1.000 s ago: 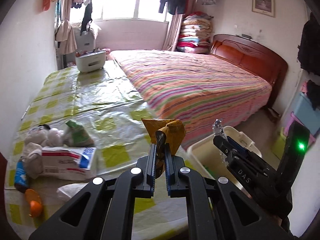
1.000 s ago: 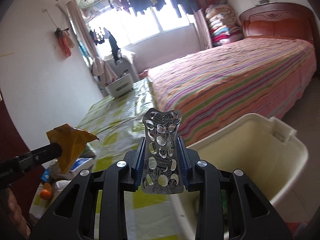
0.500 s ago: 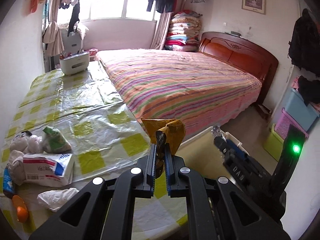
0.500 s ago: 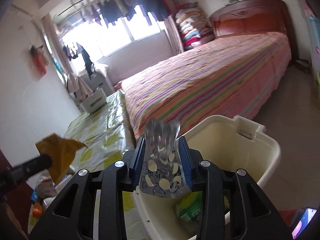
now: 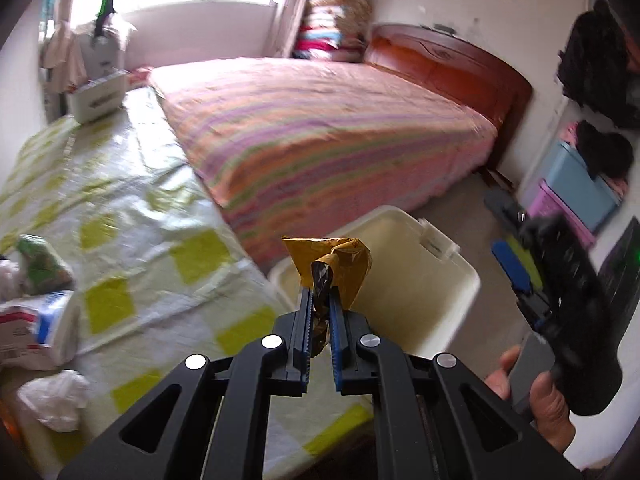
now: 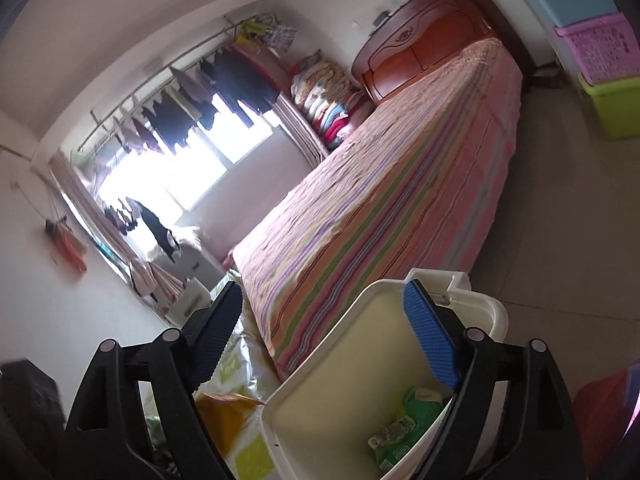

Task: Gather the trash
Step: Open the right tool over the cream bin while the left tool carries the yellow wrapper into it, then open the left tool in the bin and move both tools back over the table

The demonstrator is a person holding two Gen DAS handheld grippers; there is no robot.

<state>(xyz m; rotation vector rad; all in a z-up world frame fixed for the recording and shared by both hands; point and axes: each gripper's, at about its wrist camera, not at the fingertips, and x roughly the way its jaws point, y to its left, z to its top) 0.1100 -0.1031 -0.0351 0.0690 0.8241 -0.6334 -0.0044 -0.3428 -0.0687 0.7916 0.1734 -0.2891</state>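
Note:
My left gripper [image 5: 320, 300] is shut on a crumpled yellow wrapper [image 5: 340, 264] and holds it just above the near-left rim of the cream trash bin [image 5: 448, 280]. My right gripper [image 6: 320, 320] is open and empty, tilted above the same bin [image 6: 320, 384]. In the bin lie a green packet [image 6: 420, 404] and the silver blister pack [image 6: 392, 432]. The yellow wrapper also shows in the right wrist view [image 6: 224, 412]. The right gripper shows blurred at the right of the left wrist view [image 5: 560, 280].
A table with a yellow-checked cloth [image 5: 120, 220] carries more trash at its left: a green packet [image 5: 40, 264], a white and blue pack [image 5: 36, 332] and a white plastic bag [image 5: 52, 400]. A striped bed [image 5: 320, 128] stands behind the bin. Coloured storage boxes [image 6: 592, 48] stand by the wall.
My right gripper has opened and let the silver blister pack fall into the bin, then tilted. My left gripper has carried the yellow wrapper right, towards the bin.

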